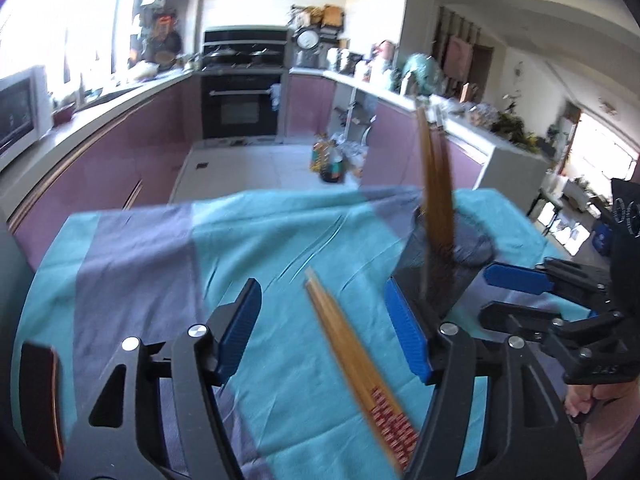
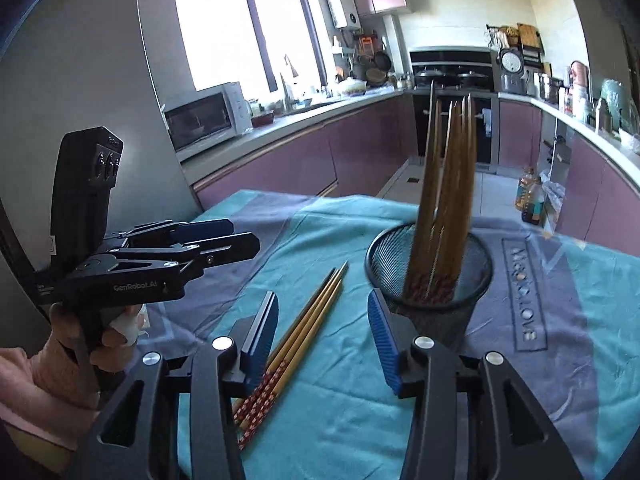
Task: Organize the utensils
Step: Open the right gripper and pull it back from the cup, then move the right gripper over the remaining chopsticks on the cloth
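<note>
A black mesh holder (image 2: pixel 430 276) stands on the teal cloth and holds several wooden chopsticks (image 2: pixel 444 184) upright; it also shows in the left wrist view (image 1: pixel 448 264). More chopsticks with red patterned ends (image 2: pixel 304 332) lie flat on the cloth, and show in the left wrist view (image 1: pixel 352 360). My right gripper (image 2: pixel 324 332) is open and empty just above the lying chopsticks, left of the holder. My left gripper (image 1: pixel 324 336) is open and empty over the same chopsticks. Each gripper shows in the other's view: the left (image 2: pixel 236 240), the right (image 1: pixel 492 292).
The table is covered by a teal and purple cloth (image 2: pixel 560 360). Purple kitchen cabinets (image 2: pixel 300 164), a microwave (image 2: pixel 204 120) and an oven (image 1: pixel 240 100) stand beyond. Bottles (image 2: pixel 530 196) stand on the floor to the right.
</note>
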Motion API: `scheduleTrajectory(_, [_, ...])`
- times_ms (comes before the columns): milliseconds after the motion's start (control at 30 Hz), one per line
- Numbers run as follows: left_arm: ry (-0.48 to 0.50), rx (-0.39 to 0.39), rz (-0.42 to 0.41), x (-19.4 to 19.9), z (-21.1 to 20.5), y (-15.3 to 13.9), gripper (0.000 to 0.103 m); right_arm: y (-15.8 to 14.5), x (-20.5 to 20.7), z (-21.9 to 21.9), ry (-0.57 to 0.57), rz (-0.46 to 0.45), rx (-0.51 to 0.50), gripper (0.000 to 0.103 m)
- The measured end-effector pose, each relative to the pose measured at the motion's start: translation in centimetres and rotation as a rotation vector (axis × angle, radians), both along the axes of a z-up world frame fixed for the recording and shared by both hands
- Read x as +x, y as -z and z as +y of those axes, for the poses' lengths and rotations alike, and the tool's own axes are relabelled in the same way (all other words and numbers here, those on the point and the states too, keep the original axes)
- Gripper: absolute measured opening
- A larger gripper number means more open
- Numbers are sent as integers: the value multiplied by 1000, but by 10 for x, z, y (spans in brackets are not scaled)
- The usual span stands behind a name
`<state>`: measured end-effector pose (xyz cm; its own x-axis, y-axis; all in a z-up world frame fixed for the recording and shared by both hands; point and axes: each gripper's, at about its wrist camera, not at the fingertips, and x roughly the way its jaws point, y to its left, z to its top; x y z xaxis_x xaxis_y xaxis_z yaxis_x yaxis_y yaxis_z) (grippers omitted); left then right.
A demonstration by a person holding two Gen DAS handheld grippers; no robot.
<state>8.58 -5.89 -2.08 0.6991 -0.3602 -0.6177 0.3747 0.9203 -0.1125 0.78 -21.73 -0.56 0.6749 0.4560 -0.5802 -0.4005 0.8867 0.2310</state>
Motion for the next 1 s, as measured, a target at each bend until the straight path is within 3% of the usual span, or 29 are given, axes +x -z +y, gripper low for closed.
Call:
scheduleTrajectory(200, [-33,16,93,-2,11,38,64,27,10,12,-12,97,8,46])
scheduleTrajectory(367, [-34,32,125,-7,5,55,63,42,17,19,-7,154,2,46])
scheduleTrajectory(1000, [4,87,211,-1,-15,85,61,57,16,22,10,192,-16,46])
